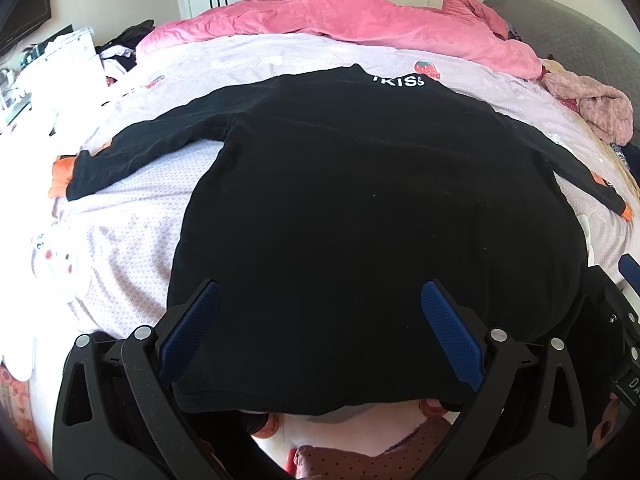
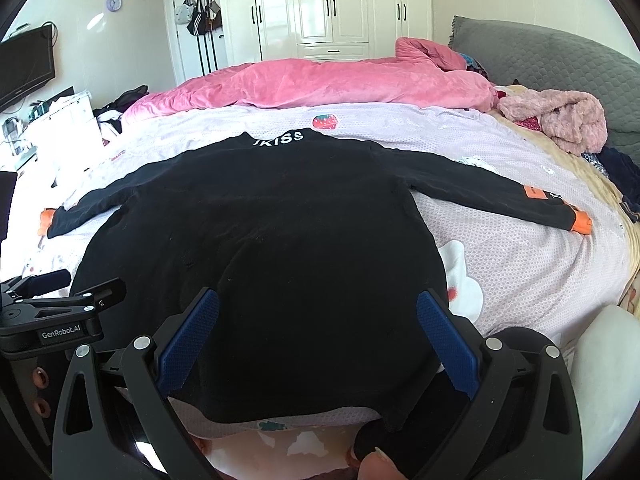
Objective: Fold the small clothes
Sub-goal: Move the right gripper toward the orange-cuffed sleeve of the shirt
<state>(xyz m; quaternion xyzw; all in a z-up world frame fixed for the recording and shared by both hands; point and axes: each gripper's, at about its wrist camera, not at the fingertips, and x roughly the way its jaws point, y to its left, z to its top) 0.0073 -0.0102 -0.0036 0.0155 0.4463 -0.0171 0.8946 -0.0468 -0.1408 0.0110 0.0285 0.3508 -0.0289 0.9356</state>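
Note:
A small black long-sleeved shirt (image 1: 360,208) lies flat on the bed, back up, with white letters at the collar and orange cuffs; both sleeves are spread out sideways. It also shows in the right wrist view (image 2: 280,240). My left gripper (image 1: 320,292) is open above the shirt's lower hem, its blue pads (image 1: 192,332) wide apart and empty. My right gripper (image 2: 318,300) is open over the hem's right part, nothing between its blue pads (image 2: 448,344). The left gripper's body (image 2: 52,320) shows at the left of the right wrist view.
The shirt rests on a lilac patterned sheet (image 2: 520,248). A pink quilt (image 2: 320,80) is bunched at the far side, with a fluffy pink garment (image 2: 560,120) and grey headboard (image 2: 560,60) on the right. A pile of clothes (image 1: 124,48) and white furniture (image 1: 52,68) stand left.

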